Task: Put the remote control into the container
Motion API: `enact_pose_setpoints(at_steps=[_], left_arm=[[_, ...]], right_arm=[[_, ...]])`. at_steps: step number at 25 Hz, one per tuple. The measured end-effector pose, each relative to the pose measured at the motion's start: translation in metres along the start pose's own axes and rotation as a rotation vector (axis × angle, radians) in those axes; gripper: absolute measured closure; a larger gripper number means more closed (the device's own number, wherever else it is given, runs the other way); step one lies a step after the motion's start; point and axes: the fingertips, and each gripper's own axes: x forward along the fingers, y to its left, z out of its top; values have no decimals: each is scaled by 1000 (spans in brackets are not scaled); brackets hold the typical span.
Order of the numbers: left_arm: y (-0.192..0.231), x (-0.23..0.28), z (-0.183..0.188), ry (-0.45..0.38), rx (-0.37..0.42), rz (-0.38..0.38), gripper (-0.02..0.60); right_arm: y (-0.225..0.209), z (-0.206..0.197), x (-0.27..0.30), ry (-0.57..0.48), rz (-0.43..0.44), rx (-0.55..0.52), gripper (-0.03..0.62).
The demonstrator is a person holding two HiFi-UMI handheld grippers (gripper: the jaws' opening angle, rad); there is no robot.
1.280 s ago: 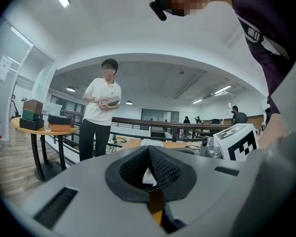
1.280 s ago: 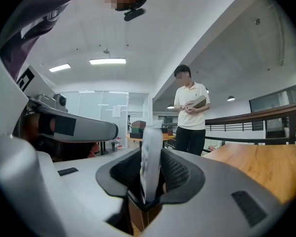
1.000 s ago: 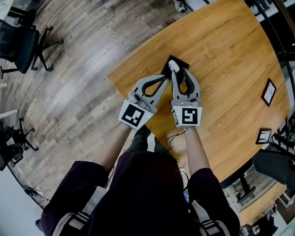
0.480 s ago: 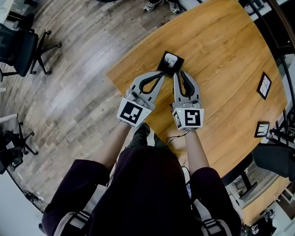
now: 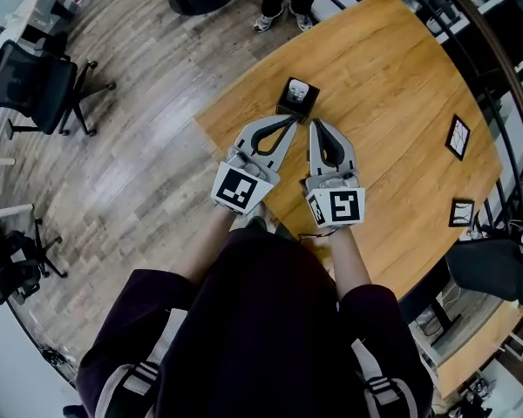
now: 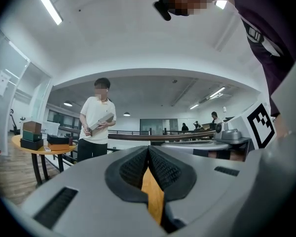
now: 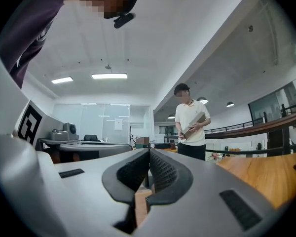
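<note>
Remote control: lay inside black container, by table's left edge. Left gripper, right gripper: jaws pressed together, empty, just beside container.

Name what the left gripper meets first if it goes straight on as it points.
Probably the small black square container, just beyond the shut left gripper; how high the tips ride is unclear.

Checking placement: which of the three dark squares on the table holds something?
The black container ahead of the left claw, pale object inside; both flat cards lie far right.
</note>
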Motion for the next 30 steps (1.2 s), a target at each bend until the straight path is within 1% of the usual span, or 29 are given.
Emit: enact_pose_setpoints(at_steps=[5,12,22,30], left_arm=[[-12,-12,6,-10,2,16,569],[-17,-28,19,-25,11,40,569],[-21,-34,15,-21,32,44,569],[-26,-37,15,-16,33,41,569]], right_arm=[[10,11,-16,-33,5,18,577],[27,23,-28,-46,22,2,577],[29,19,-37,-58,26,4,577],[31,19,-41,-63,30,7,577]])
